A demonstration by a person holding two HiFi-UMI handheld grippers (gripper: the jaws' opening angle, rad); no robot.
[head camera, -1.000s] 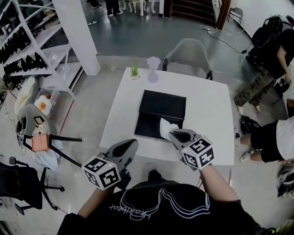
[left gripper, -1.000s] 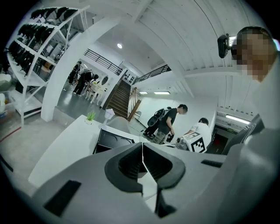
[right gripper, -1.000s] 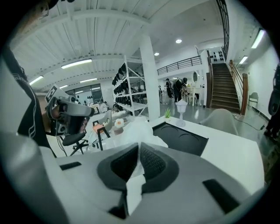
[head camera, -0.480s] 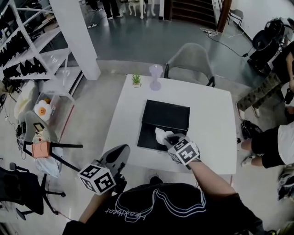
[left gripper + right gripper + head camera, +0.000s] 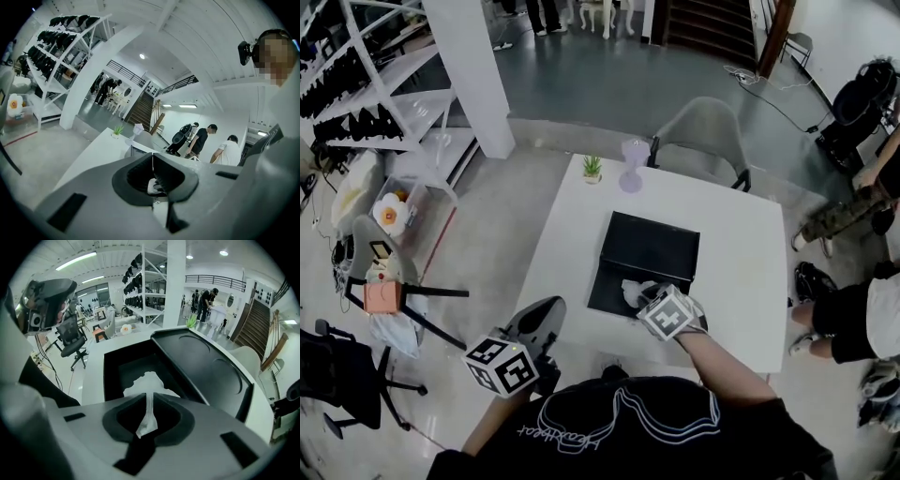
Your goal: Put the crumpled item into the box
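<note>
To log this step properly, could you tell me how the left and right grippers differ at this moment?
The right gripper reaches down into the black box; the left gripper hangs by the table's near corner, roughly level. The right's jaws, just opening, pinch a strip of crumpled tissue; the left's are shut and empty. Both carry marker cubes.

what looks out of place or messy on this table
Nothing is spilled or damaged. Only the crumpled paper looks untidy: it hangs into the open black box, a strip between the jaws of the right hand-held gripper, which have just been opening.
</note>
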